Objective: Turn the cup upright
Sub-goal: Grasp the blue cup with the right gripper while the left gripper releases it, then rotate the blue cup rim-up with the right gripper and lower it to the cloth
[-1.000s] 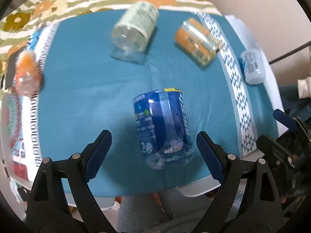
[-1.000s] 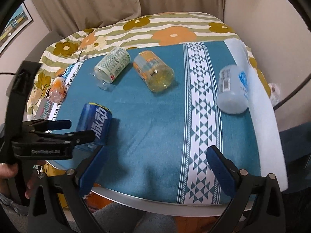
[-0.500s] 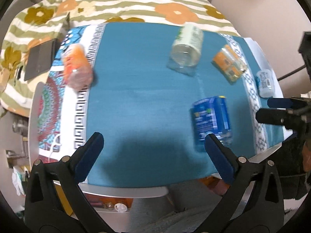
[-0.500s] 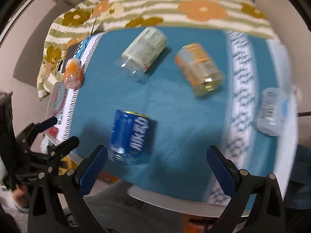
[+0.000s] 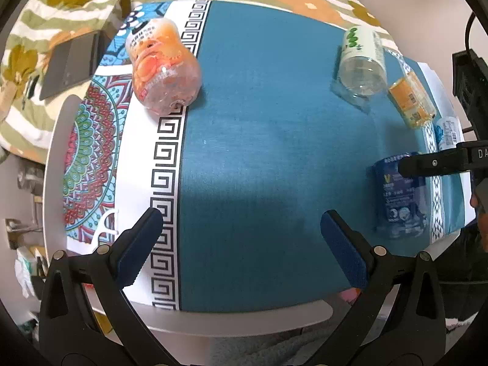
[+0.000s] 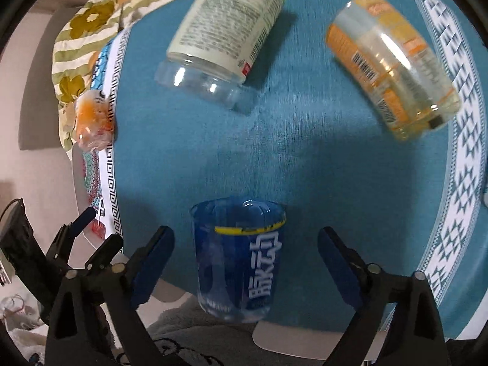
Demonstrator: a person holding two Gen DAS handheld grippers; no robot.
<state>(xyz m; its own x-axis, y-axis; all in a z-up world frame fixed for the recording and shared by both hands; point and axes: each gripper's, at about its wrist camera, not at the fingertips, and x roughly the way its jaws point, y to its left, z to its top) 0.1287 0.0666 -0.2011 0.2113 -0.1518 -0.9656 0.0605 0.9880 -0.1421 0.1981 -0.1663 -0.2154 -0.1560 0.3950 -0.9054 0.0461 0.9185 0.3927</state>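
Several cut-bottle cups lie on their sides on a teal cloth. The blue cup lies near the table's front edge, between the wide-open fingers of my right gripper, not gripped. It also shows in the left wrist view at the right, partly behind a right gripper finger. My left gripper is open and empty over bare cloth at the front. An orange-pink cup lies far left of it. A white-green cup and an orange-yellow cup lie farther back.
A small clear cup lies at the right cloth border. A dark flat device rests on the flowered bedding at far left. The white table edge runs along the front. The cloth's left end has a patterned mandala panel.
My left gripper has swung left, off the blue cup, to the middle front of the cloth. My right gripper has moved in and down so that its open fingers flank the blue cup.
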